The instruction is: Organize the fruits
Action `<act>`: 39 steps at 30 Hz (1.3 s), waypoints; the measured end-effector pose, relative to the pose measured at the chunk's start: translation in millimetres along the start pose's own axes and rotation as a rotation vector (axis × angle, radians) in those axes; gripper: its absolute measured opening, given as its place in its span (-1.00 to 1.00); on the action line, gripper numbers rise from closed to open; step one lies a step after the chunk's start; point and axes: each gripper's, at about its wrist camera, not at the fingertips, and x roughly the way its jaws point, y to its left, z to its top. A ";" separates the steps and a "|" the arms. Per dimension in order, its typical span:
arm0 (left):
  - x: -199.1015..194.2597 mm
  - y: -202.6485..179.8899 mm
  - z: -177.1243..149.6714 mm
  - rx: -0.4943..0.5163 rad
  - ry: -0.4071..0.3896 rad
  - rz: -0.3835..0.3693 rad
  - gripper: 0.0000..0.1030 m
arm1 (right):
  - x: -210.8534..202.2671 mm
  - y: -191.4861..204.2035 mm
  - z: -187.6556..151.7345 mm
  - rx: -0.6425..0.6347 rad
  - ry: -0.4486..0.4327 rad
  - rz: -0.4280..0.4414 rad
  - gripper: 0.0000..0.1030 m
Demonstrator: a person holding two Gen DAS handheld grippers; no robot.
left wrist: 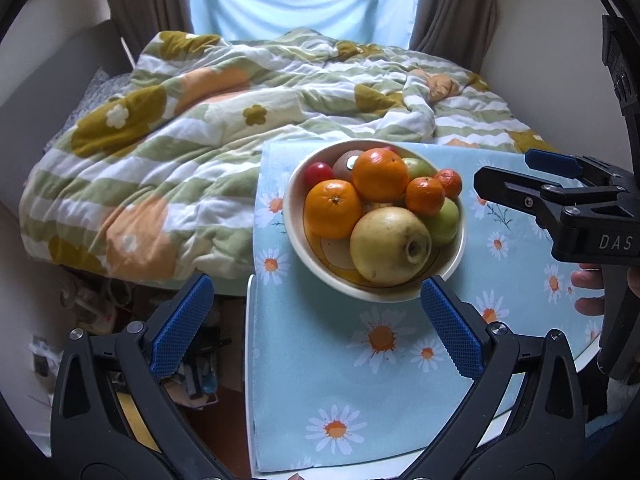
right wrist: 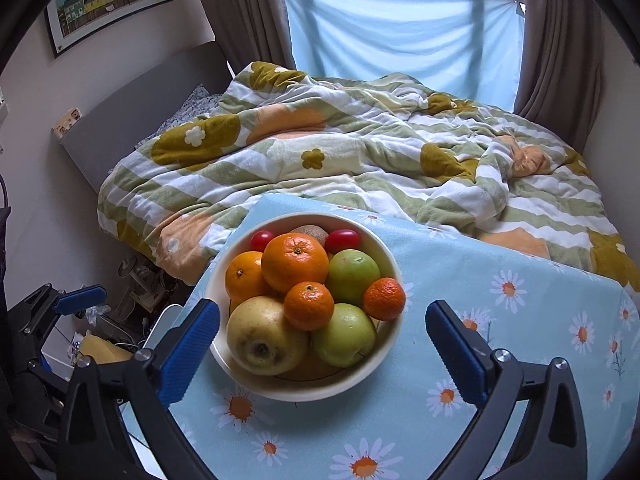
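Presently, daisy-print tabletop (right wrist: pixel 500 320) abuts rumpled bed (right wrist: pixel 360 152). Bowl (right wrist: pixel 304 388) holds oranges (right wrist: pixel 294 262), apples (right wrist: pixel 352 276), pear (right wrist: pixel 264 336). Left tool (left wrist: pixel 316 312), right tool (right wrist: pixel 322 340) both released, bowl at twelve o'clock.

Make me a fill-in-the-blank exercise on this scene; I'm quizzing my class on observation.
1. All the fruit sits in one cream ____.
2. The bowl stands on a blue cloth printed with ____.
3. Both hand-held grippers, left and right, have jaws that are ____.
4. The pear lies on the bowl's ____ side, toward the cameras.

Missing words: bowl; daisies; open; near
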 end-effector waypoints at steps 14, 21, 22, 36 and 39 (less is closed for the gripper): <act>-68.9 -87.0 15.4 -0.009 -0.105 -0.027 1.00 | -123.9 -72.6 -30.9 0.117 -0.041 -0.166 0.99; -88.7 -119.0 11.3 -0.003 -0.140 -0.024 1.00 | -164.0 -103.8 -54.4 0.166 -0.068 -0.238 0.99; -91.2 -122.5 9.9 -0.001 -0.145 -0.024 1.00 | -168.1 -107.4 -57.4 0.171 -0.071 -0.243 0.99; -106.2 -146.1 6.1 0.018 -0.202 -0.018 1.00 | -187.5 -127.8 -77.5 0.203 -0.094 -0.284 0.99; -105.3 -146.9 7.2 0.025 -0.202 -0.016 1.00 | -187.9 -127.8 -77.6 0.206 -0.097 -0.288 0.99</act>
